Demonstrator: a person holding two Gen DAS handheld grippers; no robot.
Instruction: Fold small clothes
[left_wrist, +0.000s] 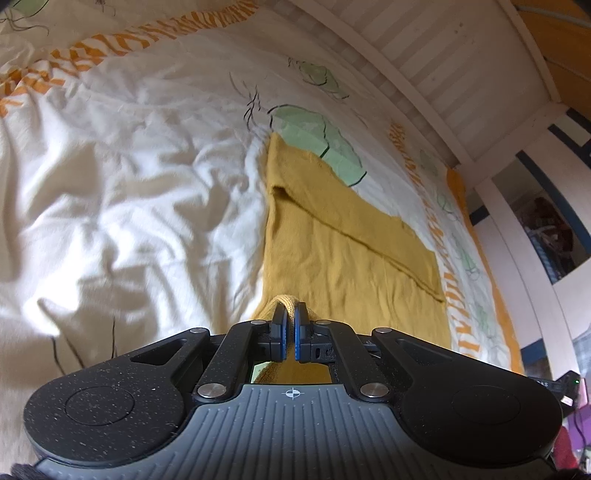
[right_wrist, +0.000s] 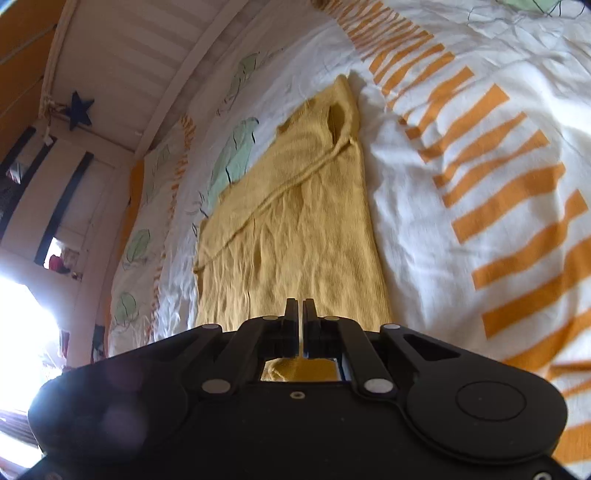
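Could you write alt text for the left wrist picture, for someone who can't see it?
The left hand-held gripper pinches the near edge of a mustard-yellow knitted garment lying partly folded on a rumpled white bedspread printed with orange stripes and green leaves.

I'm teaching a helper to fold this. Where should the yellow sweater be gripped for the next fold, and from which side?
Grip the near hem, from the near side, one corner per tool. The yellow sweater lies flat with a sleeve folded across, so lifting the hem probably carries it over. The left tool and right tool are shut there.
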